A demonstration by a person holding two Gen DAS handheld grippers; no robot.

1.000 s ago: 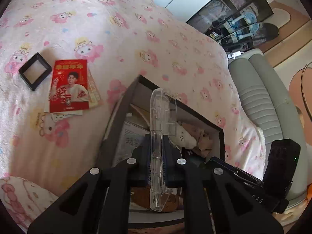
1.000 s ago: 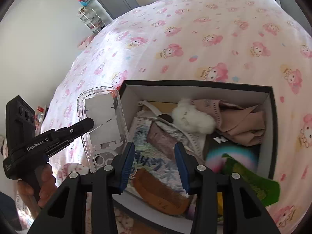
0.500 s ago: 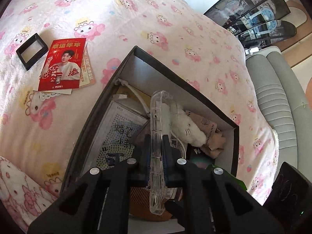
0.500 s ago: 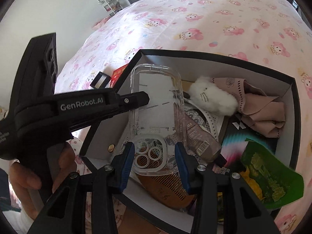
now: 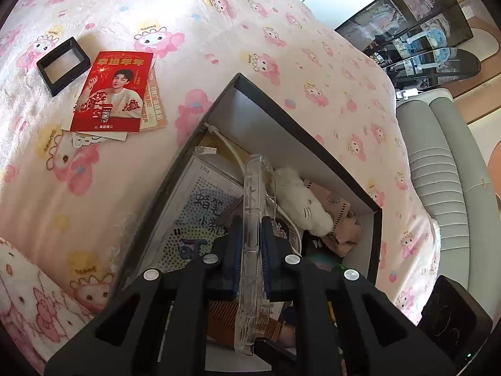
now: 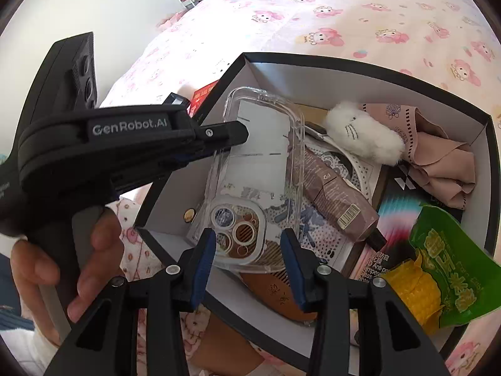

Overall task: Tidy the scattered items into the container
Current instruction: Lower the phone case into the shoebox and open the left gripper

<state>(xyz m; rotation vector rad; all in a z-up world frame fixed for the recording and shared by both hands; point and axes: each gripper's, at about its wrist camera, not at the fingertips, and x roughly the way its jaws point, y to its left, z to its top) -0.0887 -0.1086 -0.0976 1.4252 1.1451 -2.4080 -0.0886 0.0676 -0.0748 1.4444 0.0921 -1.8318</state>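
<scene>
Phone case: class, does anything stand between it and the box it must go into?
Nothing visible does. The left claw is shut on the clear phone case, held over the open box. Below it lie only items already inside, such as the white plush.

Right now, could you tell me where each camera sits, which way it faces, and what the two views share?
Left wrist: on the left gripper, looking steeply down along its jaws at the clear phone case they clamp edge-on over the black box; red card and black frame lie on the blanket beyond.
Right wrist: on the right gripper, looking down into the box past its open jaws; the left gripper and the hand holding it show.
Shared: phone case, box, white plush.
</scene>
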